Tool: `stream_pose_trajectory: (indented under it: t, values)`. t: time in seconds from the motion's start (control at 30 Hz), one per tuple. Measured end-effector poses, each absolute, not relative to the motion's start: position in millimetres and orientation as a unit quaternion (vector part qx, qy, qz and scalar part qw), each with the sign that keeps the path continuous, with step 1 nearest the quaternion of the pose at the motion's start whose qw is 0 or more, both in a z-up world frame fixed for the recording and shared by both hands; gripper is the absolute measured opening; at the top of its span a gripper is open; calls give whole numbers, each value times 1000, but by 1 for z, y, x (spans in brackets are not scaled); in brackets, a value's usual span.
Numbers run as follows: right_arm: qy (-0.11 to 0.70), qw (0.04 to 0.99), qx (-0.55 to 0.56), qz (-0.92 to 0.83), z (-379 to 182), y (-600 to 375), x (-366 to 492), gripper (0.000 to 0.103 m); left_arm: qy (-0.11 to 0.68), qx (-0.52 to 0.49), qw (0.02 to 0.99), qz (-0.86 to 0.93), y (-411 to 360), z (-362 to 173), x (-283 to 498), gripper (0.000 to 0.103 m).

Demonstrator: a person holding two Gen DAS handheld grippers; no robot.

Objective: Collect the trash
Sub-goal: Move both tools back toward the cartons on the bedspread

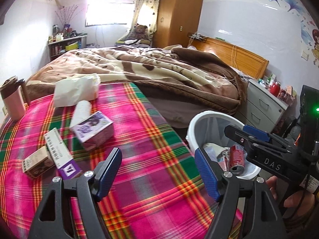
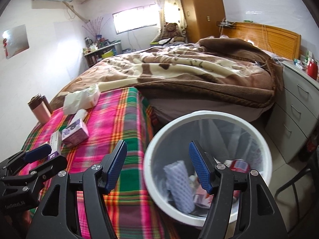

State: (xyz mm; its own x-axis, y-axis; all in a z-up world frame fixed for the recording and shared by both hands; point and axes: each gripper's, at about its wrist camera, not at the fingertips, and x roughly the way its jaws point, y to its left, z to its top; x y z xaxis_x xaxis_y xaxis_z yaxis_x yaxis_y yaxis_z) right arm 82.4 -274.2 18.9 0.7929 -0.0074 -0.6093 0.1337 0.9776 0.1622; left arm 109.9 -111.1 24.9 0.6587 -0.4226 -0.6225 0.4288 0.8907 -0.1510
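A white trash bin [image 2: 259,137] stands on the floor beside the bed, holding a red can [image 1: 236,157], a foam net sleeve [image 2: 179,185] and wrappers. My right gripper [image 2: 157,167] is open and empty above the bin's left rim; it also shows in the left wrist view [image 1: 247,134]. My left gripper [image 1: 159,171] is open and empty above the plaid blanket [image 1: 139,139]. On the blanket lie a purple tissue box [image 1: 93,129], a white and purple carton [image 1: 59,151], a small brown box [image 1: 36,162], a white foam sleeve [image 1: 81,109] and a crumpled white bag [image 1: 75,90].
A pink tumbler [image 1: 12,99] stands at the blanket's left edge. A brown quilt [image 1: 159,67] covers the far bed. A grey drawer unit [image 1: 261,105] with a red jar [image 1: 275,88] stands right of the bin. A wardrobe [image 1: 179,14] is at the back.
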Motion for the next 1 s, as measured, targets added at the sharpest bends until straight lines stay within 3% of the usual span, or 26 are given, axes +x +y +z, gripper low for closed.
stream_pose_trajectory:
  t: [0.53, 1.0]
  values:
    - [331, 940, 82, 16, 14, -224, 106, 67, 344, -22, 927, -150, -20, 12, 122, 78]
    - [363, 927, 78, 49, 4, -181, 142, 74, 360, -36, 928, -95, 46, 0, 143, 79]
